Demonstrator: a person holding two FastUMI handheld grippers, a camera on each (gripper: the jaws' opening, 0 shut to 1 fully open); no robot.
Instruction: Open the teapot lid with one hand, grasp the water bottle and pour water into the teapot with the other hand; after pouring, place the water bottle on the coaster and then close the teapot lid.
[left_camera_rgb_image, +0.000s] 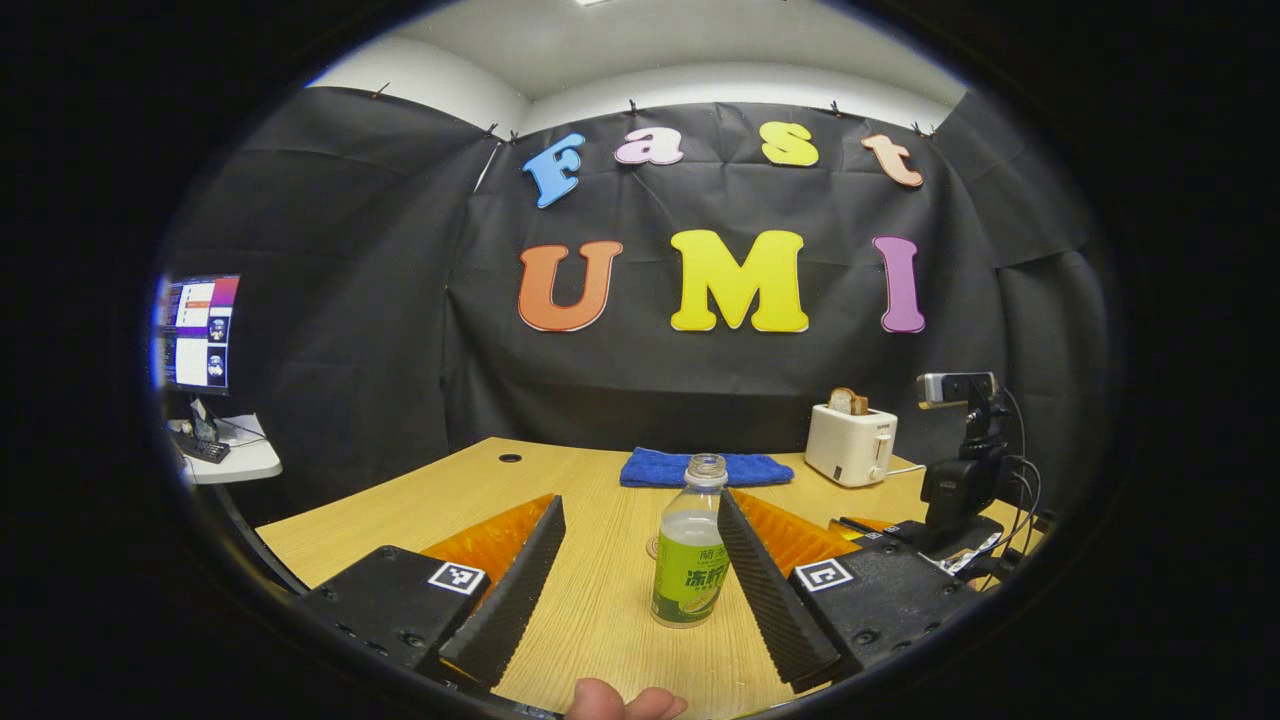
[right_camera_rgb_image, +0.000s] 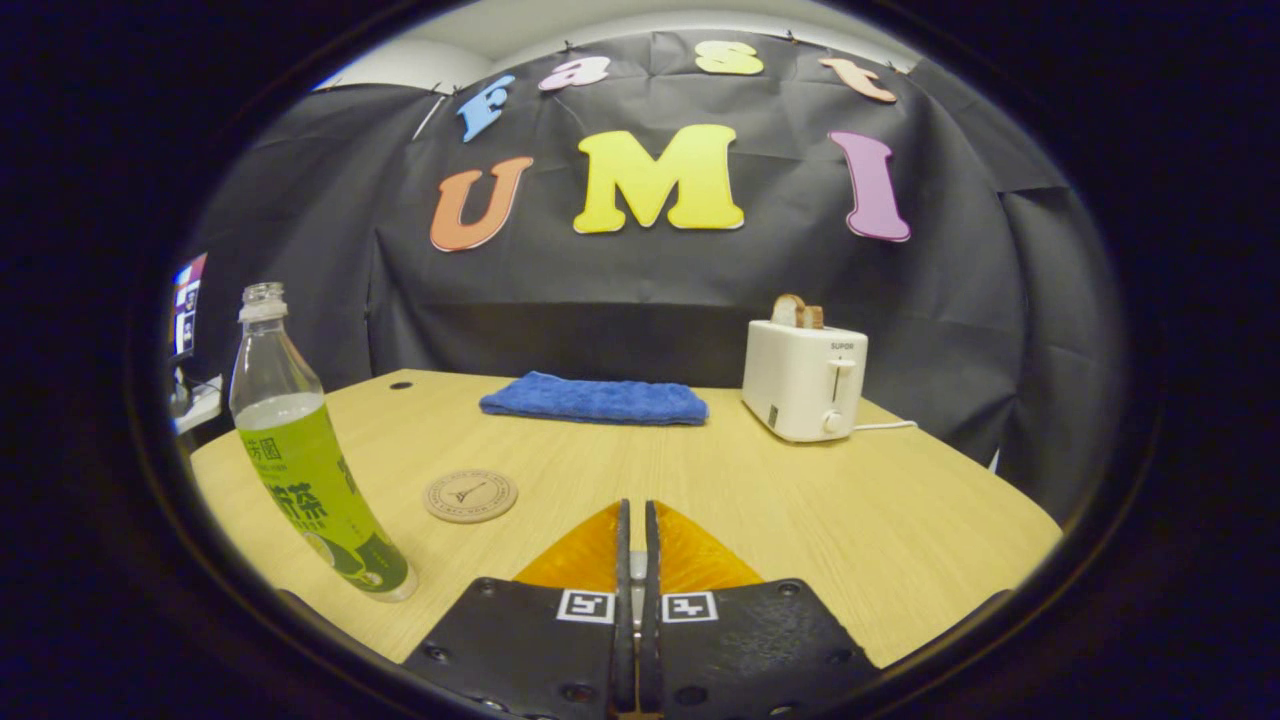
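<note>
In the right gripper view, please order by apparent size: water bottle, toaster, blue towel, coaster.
1. water bottle, though nearest the camera
2. blue towel and toaster: too alike to rank
3. coaster

a light wooden table (right_camera_rgb_image: 800, 500) is seen carrying an uncapped water bottle (right_camera_rgb_image: 305, 470) standing upright, a round coaster (right_camera_rgb_image: 470, 496) just beside it, a folded blue towel (right_camera_rgb_image: 595, 399) near the back edge, and a white toaster (right_camera_rgb_image: 803, 381) loaded with bread.
</note>
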